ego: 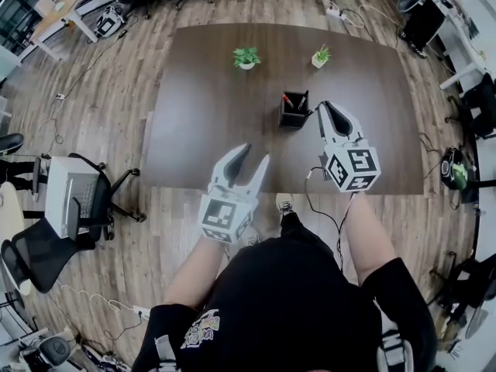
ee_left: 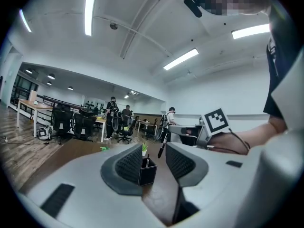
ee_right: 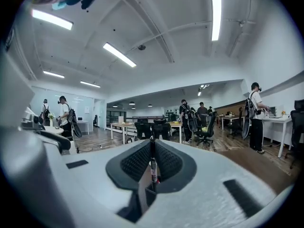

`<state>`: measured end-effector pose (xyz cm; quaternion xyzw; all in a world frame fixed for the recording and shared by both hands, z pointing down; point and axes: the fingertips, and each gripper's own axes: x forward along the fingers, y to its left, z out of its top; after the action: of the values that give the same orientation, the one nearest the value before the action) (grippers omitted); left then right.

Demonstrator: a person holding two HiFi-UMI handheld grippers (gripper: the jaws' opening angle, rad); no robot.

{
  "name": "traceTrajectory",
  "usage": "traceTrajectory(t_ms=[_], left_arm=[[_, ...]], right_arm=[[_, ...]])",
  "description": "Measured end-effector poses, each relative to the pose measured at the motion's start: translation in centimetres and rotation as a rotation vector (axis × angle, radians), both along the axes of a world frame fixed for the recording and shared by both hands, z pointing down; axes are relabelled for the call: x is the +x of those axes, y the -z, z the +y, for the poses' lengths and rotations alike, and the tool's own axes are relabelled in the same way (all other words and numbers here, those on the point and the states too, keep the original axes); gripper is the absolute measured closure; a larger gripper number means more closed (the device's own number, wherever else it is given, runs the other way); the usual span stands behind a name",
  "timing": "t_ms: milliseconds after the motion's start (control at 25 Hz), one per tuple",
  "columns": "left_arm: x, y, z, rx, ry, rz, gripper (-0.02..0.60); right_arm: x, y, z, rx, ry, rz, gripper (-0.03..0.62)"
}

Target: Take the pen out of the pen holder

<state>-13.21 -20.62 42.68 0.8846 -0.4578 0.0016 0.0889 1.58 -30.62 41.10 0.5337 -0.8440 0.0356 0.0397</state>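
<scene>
A broad, dark brown wood-grain table (ego: 201, 115) with rounded corners fills the upper middle of the head view, with two small leafy potted plants (ego: 246, 57) in white pots near its far edge. Over its near edge the left gripper (ego: 256, 153), smooth grey plastic with black ribbed pads, holds its jaws spread on nothing, while the right gripper (ego: 324, 105) at centre right pinches a slim black pen (ee_right: 153, 167) upright. That pen hangs clear, just right of the square black pen holder (ego: 294, 115), where a red-tipped pen (ego: 287, 99) leans.

Brown table (ego: 209, 122) — pen holder (ego: 293, 111), left plant (ego: 246, 57), right plant (ego: 320, 56)
</scene>
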Motion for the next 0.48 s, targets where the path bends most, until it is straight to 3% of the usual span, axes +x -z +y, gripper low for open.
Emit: traceTrajectory(t_ms=[200,480], left_arm=[[-0.9,-0.6,2.5,-0.024,-0.031,-0.012,0.558],[2.0,-2.2,5.4,-0.064,-0.126,-0.012,0.571]], right_arm=[[-0.3,2.2,5.2,0.043,-0.032,-0.003,0.559],[1.8,0.8,12.1,0.000,-0.097,-0.026,0.559]])
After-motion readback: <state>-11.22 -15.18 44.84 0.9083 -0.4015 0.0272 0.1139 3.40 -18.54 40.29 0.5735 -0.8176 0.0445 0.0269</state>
